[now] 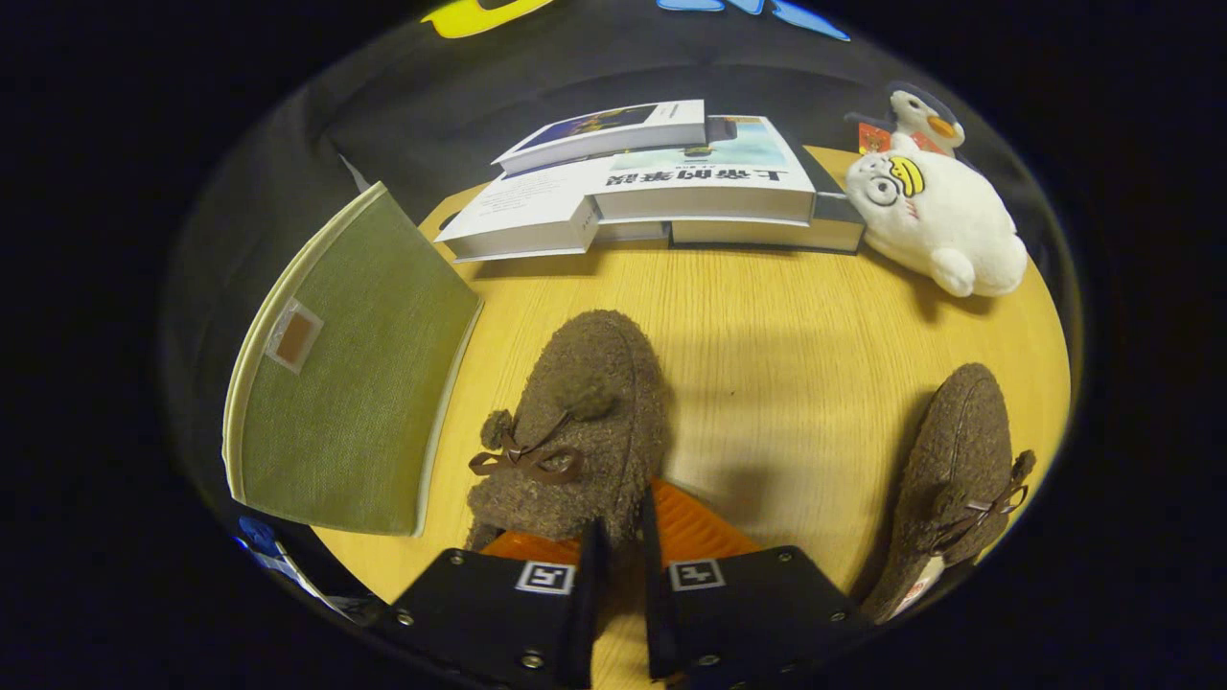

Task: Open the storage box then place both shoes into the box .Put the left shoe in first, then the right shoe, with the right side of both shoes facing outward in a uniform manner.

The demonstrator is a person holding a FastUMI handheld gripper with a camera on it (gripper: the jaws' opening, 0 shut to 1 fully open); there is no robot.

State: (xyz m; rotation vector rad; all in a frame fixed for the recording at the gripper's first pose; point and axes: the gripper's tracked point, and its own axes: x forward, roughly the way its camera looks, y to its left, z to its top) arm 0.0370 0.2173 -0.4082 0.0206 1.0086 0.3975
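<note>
The green fabric storage box (pixel 350 383), with its cream trim, stands at the left of the frame beside the round yellow wooden table (pixel 786 326), and the broad green panel facing the camera looks like its lid or flap swung up, so the opening step seems done, though the inside of the box is out of sight and that reading is a guess. Neither shoe is in the box yet. The fuzzy brown slipper with a small ribbon bow (pixel 575 422) sits at lower centre, its heel end between the black fingers of the gripper (pixel 621 565); the fingers stand narrowly apart and appear to be closed on the slipper's heel rim, with its orange lining showing just behind them. The matching second brown slipper (pixel 959 470) lies well apart at the lower right, untouched, its heel cut off by the curve of the lens. Which one is the left shoe is hard to tell from this angle. At the top of the frame a stack of white-covered books (pixel 661 182) and a white plush seal toy (pixel 944 220) rest on the table, clear of the work.
</note>
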